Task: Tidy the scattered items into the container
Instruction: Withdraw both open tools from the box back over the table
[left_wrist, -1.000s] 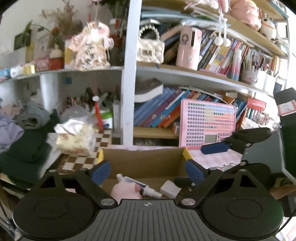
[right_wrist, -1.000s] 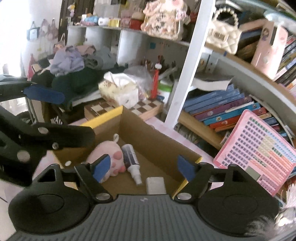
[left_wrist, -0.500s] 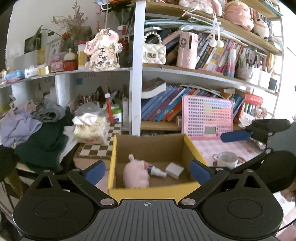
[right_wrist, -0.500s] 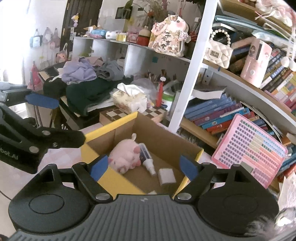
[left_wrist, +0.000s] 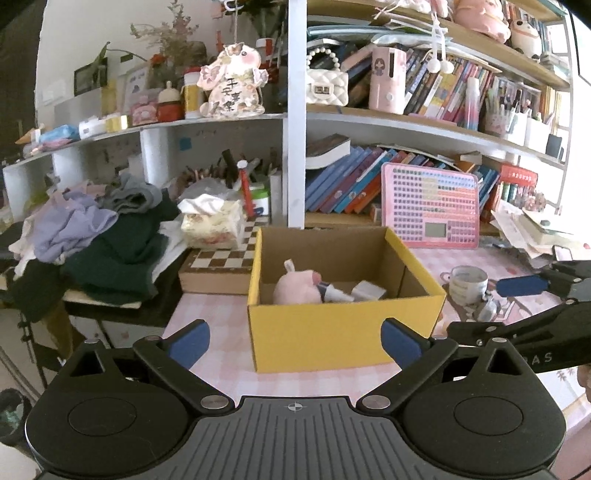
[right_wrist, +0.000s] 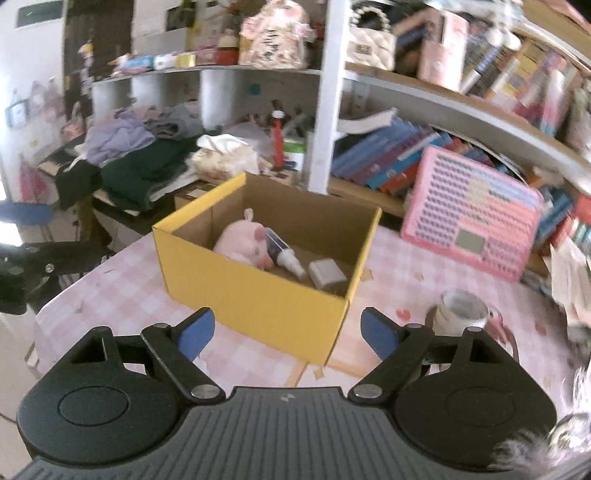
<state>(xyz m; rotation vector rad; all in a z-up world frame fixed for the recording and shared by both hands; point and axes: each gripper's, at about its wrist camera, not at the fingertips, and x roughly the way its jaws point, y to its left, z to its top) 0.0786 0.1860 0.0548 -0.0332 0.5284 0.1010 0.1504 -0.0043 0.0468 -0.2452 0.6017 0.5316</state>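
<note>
A yellow cardboard box stands open on the pink checked table. Inside lie a pink plush pig, a small spray bottle and a small white block. My left gripper is open and empty, in front of the box's near wall. My right gripper is open and empty, in front of the box's near corner. In the left wrist view the right gripper's fingers show at the right edge.
A white mug stands right of the box. A pink keypad toy leans on the bookshelf behind. A chessboard box, tissue pack and a pile of clothes lie to the left.
Both grippers have pulled back and away from over the box; the box now shows whole and farther off. Both stay open and empty.
</note>
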